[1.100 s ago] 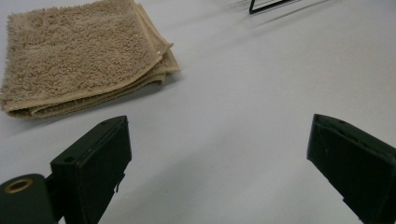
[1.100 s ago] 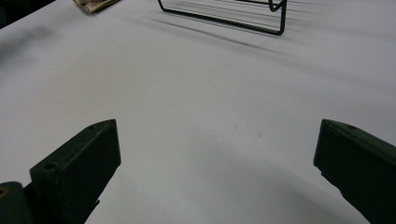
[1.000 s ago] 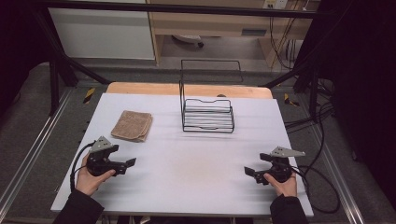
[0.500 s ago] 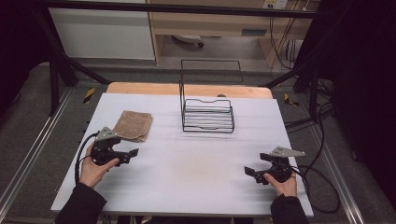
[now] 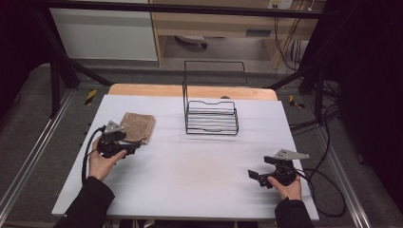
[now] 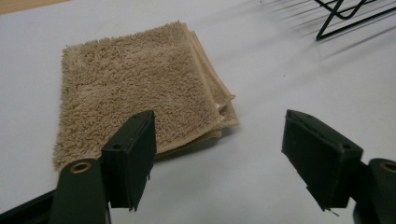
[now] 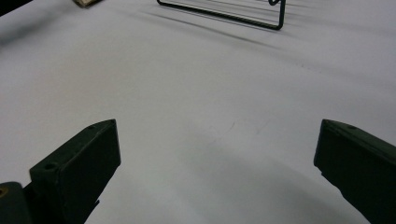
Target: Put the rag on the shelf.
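Reaching toward the brown towel (image 5: 138, 127), the left tongs (image 5: 134, 146) sit at the left of the high view with their jaws wide apart and nothing between them. The folded towel lies flat on the white bench (image 5: 199, 180), just above the tongs. In the left gripper view, one jaw is in front of the towel's (image 6: 135, 98) near edge and the other is over bare bench. The right tongs (image 5: 253, 175) rest at the lower right, also spread and holding nothing. The wire rack (image 5: 211, 116) stands higher up, near the middle. I think the tongs might pinch just the top layer, so the towel could fall open when lifted.
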Tool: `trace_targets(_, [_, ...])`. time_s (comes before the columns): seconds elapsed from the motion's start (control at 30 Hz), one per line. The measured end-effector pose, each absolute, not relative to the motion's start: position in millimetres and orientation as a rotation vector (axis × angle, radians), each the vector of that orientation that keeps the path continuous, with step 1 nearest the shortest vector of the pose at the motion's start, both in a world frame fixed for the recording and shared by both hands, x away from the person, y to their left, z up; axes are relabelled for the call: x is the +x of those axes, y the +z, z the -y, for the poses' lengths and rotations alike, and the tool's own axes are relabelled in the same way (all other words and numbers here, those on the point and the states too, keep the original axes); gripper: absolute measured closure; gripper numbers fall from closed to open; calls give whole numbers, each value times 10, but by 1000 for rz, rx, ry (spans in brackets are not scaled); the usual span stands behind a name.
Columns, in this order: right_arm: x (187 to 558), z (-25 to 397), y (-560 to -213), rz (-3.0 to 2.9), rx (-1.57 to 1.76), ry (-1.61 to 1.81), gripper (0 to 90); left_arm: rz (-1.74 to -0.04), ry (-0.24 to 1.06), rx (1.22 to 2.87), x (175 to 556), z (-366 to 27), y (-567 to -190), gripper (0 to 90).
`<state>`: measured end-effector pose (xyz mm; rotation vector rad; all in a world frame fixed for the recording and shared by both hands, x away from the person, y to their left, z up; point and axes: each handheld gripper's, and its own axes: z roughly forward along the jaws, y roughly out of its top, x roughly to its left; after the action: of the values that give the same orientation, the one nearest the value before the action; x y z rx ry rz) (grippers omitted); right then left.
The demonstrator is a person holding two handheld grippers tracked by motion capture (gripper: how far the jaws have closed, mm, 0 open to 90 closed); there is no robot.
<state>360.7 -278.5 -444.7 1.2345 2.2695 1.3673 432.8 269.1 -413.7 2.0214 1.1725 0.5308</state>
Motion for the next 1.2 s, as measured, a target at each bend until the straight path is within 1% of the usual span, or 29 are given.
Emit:
trace_targets(0.23, [3614, 2778, -4456, -2276, 1236, 1355, 9, -1169, 541, 2062, 4482, -2579, -4216, 361])
trace_targets(0.33, [3613, 2779, -4456, -2276, 1237, 1353, 9, -1164, 537, 2085, 4553, -2528, -4259, 378])
trace_targets(0.4, [3612, 2781, -4454, -2275, 1237, 1352, 9, -1163, 541, 2091, 4591, -2498, -4299, 416])
trace_targets(0.63, [3617, 2779, -4457, -2279, 1236, 1348, 9, -1164, 559, 2134, 4671, -2465, -4406, 488])
trace_targets(0.67, [3617, 2779, -4457, -2279, 1236, 1348, 9, -1166, 567, 2141, 4678, -2463, -4413, 488])
trace_targets(0.8, [3616, 2780, -4456, -2278, 1236, 1349, 9, -1176, 572, 2136, 4699, -2473, -4435, 551])
trace_targets(0.83, [3616, 2780, -4456, -2278, 1236, 1349, 9, -1178, 574, 2136, 4702, -2474, -4437, 551])
trace_targets(0.97, [3619, 2777, -4458, -2281, 1233, 1348, 10, -1187, 587, 2137, 4712, -2481, -4439, 643])
trace_targets(1.0, [3619, 2777, -4458, -2281, 1233, 1348, 10, -1190, 589, 2136, 4714, -2485, -4438, 643])
trace_targets(1.1, [3619, 2778, -4458, -2279, 1237, 1349, 10, -1199, 595, 2133, 4721, -2496, -4437, 732])
trace_targets(1.13, [3619, 2778, -4458, -2279, 1237, 1349, 10, -1203, 593, 2131, 4725, -2506, -4433, 732])
trace_targets(1.2, [3620, 2779, -4457, -2282, 1235, 1346, 10, -1218, 575, 2115, 4733, -2526, -4427, 776])
